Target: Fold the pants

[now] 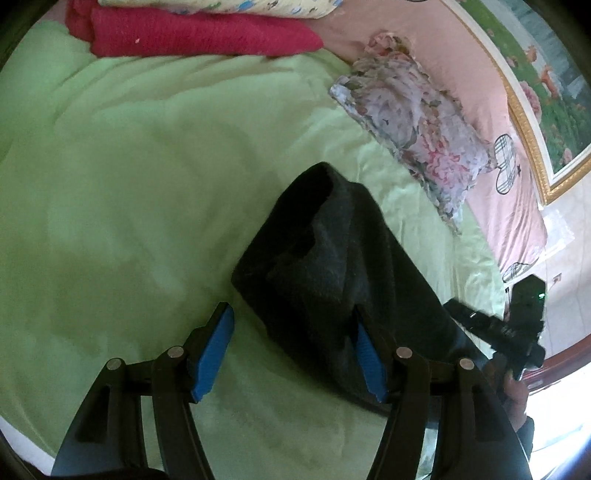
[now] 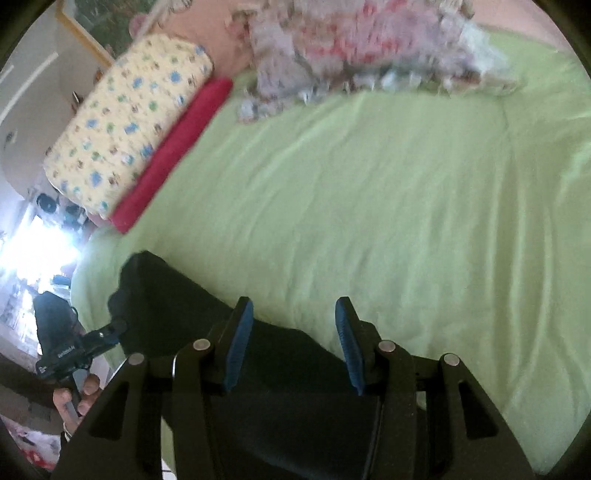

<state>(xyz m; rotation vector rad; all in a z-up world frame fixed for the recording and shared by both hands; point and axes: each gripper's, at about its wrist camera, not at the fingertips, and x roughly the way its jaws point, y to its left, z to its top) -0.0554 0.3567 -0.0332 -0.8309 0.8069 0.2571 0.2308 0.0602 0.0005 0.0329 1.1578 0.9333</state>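
Pants (image 1: 332, 266): one pair, dark grey/black, lying bunched on the green bed cover (image 1: 129, 184) near the bed's edge.

Count of the rest:
- two hand-held grippers, each with two blue-padded fingers
- one floral pillow (image 1: 413, 125) at the far side
- one folded red blanket (image 1: 199, 33) with one yellow patterned pillow (image 2: 125, 122) stacked on it
- one gold-framed picture (image 1: 535, 92) against the wall

Left hand-held gripper (image 1: 291, 354) is spread fairly wide. Its right finger pad (image 1: 369, 358) sits against the edge of the pants while the left pad is over bare cover, so nothing is pinched. Right hand-held gripper (image 2: 293, 343) is about half open, hovering over the pants; cloth lies under and between the fingers, but I can't see the pads pressing it, so I wouldn't call it a grip.

Room-wise, the green cover is wide open: a big bare stretch runs from the pants all the way to the pillows. The pants end close to the bed's side edge, where the floor and bright window light show.

Writing: there's white lettering on the left gripper's body in the right wrist view, too small and blurry to read. A hand (image 2: 79, 398) holds that handle.
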